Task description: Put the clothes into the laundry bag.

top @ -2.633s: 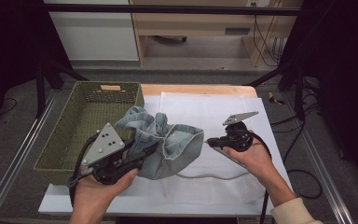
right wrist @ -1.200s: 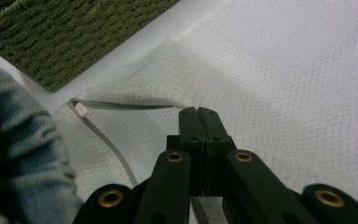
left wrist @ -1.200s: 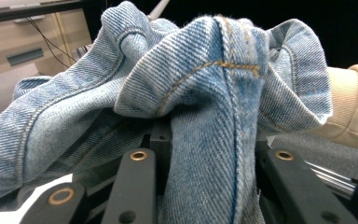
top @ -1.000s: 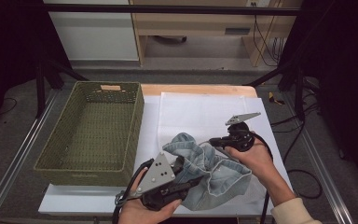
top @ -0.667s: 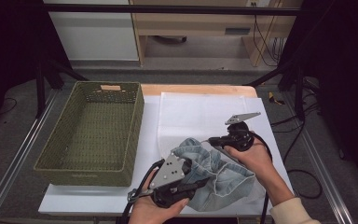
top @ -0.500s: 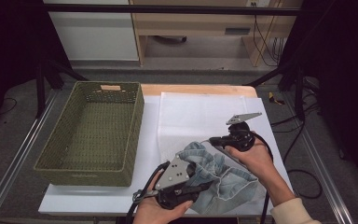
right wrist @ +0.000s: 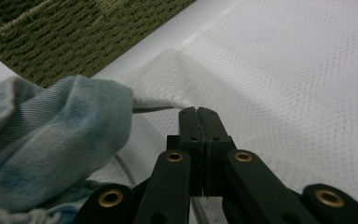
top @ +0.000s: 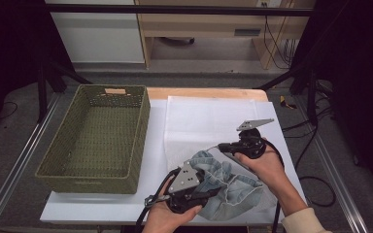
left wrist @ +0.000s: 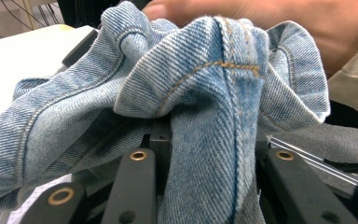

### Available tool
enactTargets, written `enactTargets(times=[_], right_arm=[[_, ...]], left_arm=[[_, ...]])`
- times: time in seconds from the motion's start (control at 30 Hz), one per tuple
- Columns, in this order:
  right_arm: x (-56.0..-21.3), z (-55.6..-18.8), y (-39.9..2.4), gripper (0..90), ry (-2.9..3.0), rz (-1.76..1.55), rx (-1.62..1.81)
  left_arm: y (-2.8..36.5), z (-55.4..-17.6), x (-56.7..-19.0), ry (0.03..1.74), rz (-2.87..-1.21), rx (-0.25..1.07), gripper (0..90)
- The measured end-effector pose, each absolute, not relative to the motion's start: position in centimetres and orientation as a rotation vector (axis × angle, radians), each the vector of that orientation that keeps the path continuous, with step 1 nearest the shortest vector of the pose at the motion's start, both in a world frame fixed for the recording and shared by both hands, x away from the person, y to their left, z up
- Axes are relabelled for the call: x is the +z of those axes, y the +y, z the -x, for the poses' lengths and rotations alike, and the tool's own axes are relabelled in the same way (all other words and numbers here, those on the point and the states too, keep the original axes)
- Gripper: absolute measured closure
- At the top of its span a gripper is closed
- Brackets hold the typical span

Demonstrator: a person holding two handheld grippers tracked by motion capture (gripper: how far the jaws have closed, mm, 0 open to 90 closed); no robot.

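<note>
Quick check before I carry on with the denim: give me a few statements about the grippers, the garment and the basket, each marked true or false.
1. The left gripper is clamped on a fold of the denim garment. True.
2. The right gripper has its jaws wide open. False: the jaws are pressed together, with nothing visibly between them.
3. The denim garment lies inside the woven basket. False: it sits on the white mesh cloth, right of the basket.
4. The basket holds nothing. True.

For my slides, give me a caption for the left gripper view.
Left gripper clamps a fold of light-blue denim, seam running between its jaws.
</note>
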State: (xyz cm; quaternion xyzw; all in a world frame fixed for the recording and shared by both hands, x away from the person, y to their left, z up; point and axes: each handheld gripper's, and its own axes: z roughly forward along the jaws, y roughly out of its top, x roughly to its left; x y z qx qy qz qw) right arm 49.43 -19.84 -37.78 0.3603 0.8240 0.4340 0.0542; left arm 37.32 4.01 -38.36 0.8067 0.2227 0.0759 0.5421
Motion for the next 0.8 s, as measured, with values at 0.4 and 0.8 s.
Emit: enactTargets(times=[0.4, 0.8], right_arm=[[-37.4, -48.9, -20.1, 89.9, 2.487, -1.087, 1.346], [-37.4, -48.9, -19.9, 89.9, 2.486, -1.089, 1.343]], left_arm=[[3.9, -38.6, -39.5, 0.558, -1.916, 0.130, 66.2], [3.2, -37.9, -38.9, 0.513, -1.923, 0.118, 66.0]])
